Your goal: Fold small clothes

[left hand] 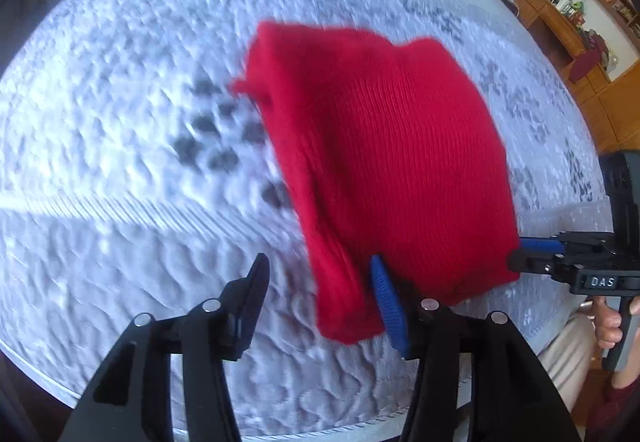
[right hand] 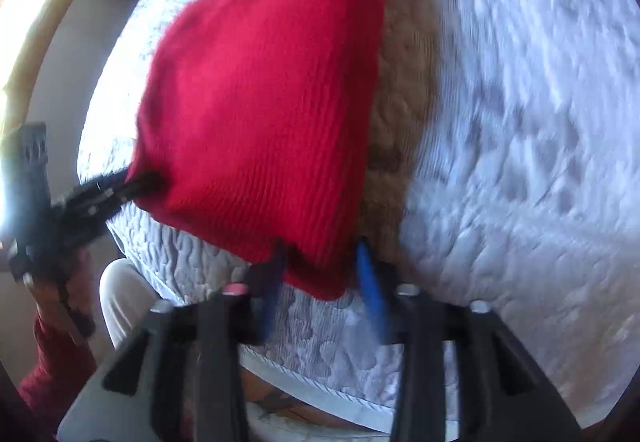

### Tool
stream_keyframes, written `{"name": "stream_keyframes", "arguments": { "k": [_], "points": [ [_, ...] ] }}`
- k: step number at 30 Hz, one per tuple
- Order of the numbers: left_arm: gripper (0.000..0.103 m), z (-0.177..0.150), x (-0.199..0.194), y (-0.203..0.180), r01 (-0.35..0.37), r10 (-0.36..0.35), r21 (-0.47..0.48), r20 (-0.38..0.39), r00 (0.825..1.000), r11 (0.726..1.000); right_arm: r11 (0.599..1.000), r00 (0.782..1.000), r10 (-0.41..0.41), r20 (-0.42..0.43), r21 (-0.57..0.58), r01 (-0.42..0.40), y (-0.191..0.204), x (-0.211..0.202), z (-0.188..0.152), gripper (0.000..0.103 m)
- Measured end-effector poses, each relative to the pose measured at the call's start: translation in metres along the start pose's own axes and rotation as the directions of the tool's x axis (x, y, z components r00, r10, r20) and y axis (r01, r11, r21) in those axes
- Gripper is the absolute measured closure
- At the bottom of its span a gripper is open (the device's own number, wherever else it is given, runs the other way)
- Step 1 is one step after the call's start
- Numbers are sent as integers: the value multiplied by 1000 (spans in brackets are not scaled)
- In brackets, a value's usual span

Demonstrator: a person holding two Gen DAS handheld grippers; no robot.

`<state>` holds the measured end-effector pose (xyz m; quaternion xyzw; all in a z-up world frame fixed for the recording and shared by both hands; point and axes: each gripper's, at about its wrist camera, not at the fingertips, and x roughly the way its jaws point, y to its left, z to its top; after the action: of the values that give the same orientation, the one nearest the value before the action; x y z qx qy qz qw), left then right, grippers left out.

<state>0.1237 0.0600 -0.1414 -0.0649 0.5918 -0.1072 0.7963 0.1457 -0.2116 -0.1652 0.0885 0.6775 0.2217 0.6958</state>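
White quilted bed (left hand: 120, 202) fills both views. Red knit (left hand: 380, 162) lies folded, frame centre, long axis up-frame from both grippers. Left gripper (left hand: 320, 282) parted, near-left corner beside its blue finger (left hand: 388, 306). Right gripper (right hand: 320, 258) parted astride near-right corner; grip unclear.

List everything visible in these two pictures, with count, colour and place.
red knitted garment: one, red, lying on the bedspread.
quilted bedspread: one, white-grey, underneath everything.
fuzzy cloth: one, tan, partly under the red knitted garment.
wooden cabinet: one, brown, background.
left gripper: one, black and blue, jaws apart at a near garment corner.
right gripper: one, black and blue, jaws apart around the other near corner.
hand: one, on the right gripper's handle.
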Motion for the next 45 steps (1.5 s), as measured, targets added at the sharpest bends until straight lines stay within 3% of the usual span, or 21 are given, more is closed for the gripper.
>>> {"name": "stream_keyframes", "arguments": {
  "k": [4,6,10,13,18,22,24,26,28,29,31,34,37,39,42,45],
  "points": [
    [46,55,-22,14,-31,31,2,80,996,1000,1000,999,0,53,-8,1,-7,-27,34,53],
    [46,95,-17,12,-40,37,34,97,995,999,999,997,-40,69,-12,41,-10,-33,61,53],
    [46,160,17,-2,-8,1,83,82,997,997,997,996,-71,61,16,71,-23,-28,120,53],
    [46,190,51,-15,13,-18,126,43,999,992,995,995,-93,39,28,92,-33,-18,154,51],
    [46,203,97,-30,-5,3,244,11,1000,970,996,997,-81,14,47,80,-43,4,179,47],
    [45,204,116,-35,91,-83,301,-39,996,949,997,998,-63,27,42,62,-48,8,186,44],
    [47,202,122,-37,93,-79,329,-56,995,940,997,998,-64,27,35,63,-49,9,187,44],
    [55,200,126,-38,92,-76,356,-59,995,930,998,998,-63,31,34,62,-49,9,187,44],
    [82,201,126,-37,83,-66,351,-61,996,933,998,997,-62,35,33,61,-49,9,187,44],
    [88,202,124,-35,83,-68,336,-57,996,938,998,997,-62,37,33,61,-50,9,186,43],
    [93,204,116,-27,89,-81,275,-40,996,957,998,997,-59,39,39,58,-50,9,185,43],
    [94,202,104,-19,44,-52,234,29,998,971,997,997,-63,48,38,62,-50,7,183,43],
    [87,199,122,-21,21,-16,235,-20,1000,972,995,995,-92,33,43,90,-48,14,185,42],
    [84,197,122,-27,-18,20,269,-7,1000,963,994,994,-104,29,43,102,-46,16,185,42],
    [45,196,104,-26,-38,36,246,12,999,969,993,992,-115,42,33,114,-43,9,183,42],
    [36,183,74,-10,-77,62,196,78,995,978,992,992,-120,46,32,118,-43,1,174,42]
  ]
}}
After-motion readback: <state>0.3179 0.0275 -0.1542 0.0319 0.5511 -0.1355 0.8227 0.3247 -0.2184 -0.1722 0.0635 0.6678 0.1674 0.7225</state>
